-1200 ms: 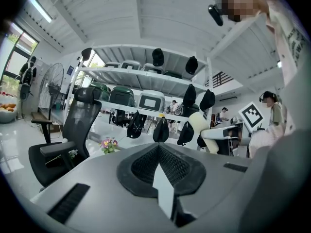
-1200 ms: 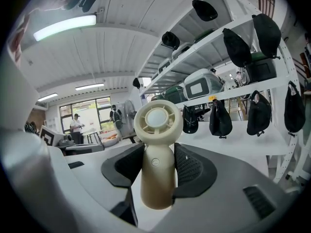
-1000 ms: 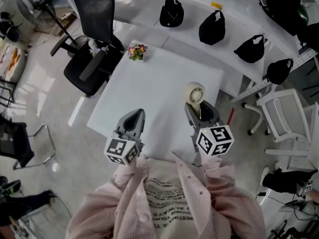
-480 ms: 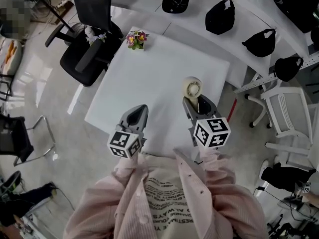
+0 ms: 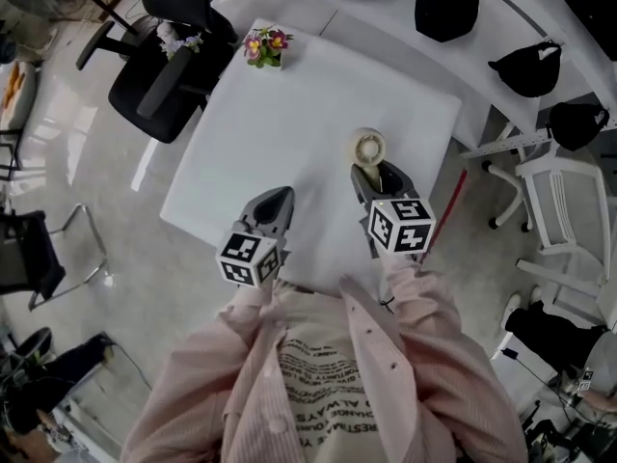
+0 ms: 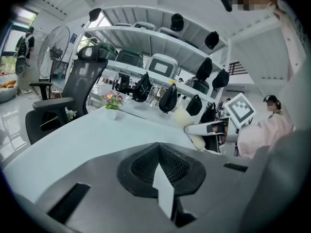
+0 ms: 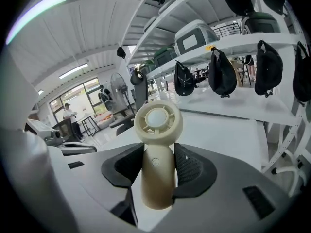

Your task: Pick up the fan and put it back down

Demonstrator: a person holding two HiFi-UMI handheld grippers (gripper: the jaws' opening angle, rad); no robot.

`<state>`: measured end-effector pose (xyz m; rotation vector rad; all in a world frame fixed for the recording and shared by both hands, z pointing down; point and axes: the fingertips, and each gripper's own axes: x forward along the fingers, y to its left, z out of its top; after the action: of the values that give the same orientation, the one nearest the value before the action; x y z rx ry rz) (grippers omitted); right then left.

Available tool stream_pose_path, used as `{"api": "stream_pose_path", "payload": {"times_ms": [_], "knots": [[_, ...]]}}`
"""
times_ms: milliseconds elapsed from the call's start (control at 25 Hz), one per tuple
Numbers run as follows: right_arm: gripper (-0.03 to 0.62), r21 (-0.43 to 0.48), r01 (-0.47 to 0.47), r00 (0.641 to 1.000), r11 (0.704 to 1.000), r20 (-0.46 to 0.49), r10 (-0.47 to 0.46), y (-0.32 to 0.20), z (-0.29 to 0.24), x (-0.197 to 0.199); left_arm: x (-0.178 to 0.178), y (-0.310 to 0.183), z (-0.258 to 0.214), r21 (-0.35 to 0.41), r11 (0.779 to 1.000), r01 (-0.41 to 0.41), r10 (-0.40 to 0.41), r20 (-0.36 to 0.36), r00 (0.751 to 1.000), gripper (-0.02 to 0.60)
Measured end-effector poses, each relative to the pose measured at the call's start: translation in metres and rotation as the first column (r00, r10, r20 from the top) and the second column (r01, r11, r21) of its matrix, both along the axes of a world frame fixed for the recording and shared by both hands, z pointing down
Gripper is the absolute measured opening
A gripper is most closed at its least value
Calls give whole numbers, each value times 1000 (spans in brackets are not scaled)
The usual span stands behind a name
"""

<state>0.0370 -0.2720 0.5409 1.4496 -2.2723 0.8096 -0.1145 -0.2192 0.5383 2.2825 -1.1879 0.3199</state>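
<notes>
A cream hand-held fan (image 5: 367, 147) with a round head stands upright between the jaws of my right gripper (image 5: 378, 177), over the right half of the white table (image 5: 289, 114). In the right gripper view the black pads press on both sides of the fan's handle (image 7: 156, 144), so my right gripper (image 7: 158, 164) is shut on it. I cannot tell whether the fan's base touches the table. My left gripper (image 5: 273, 204) hangs over the table's near edge, shut and holding nothing; its pads (image 6: 160, 166) meet. The fan (image 6: 186, 117) also shows at the right of the left gripper view.
A small pot of flowers (image 5: 265, 46) stands at the table's far left corner. A black office chair (image 5: 164, 56) is beyond the table's left side, and a white chair (image 5: 569, 210) is to the right. Black bags (image 5: 448, 6) hang along a white shelf behind.
Both grippers have come down toward the table top. The fan has come down with the right gripper, still held. Neither gripper's jaws have changed.
</notes>
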Motion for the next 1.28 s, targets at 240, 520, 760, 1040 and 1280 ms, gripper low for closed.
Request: {"api": "stream_pose_path", "payload": {"times_ms": [240,520,760,1040,1280], "knots": [[184,-76,13,1000,997,-27,-15,-5,43,-9,1,-2,26,-59,998,0,1,6,1000,1],[184,-143,0,998,990,-55,-8,-7,83,-16,5,-6,54,-113,994,1,-2,-12,1000,2],[184,-201,-9,995,979,-95,-10,1,106,-17,10,-4,68,-141,990,-19,17,-14,1000,2],[184,-267,-18,991,964,-132,-19,8,125,-16,12,-3,72,-135,990,-31,31,-2,1000,2],[184,-304,-26,988,952,-154,-22,13,133,-17,8,1,73,-138,990,-23,23,-1,1000,2]]}}
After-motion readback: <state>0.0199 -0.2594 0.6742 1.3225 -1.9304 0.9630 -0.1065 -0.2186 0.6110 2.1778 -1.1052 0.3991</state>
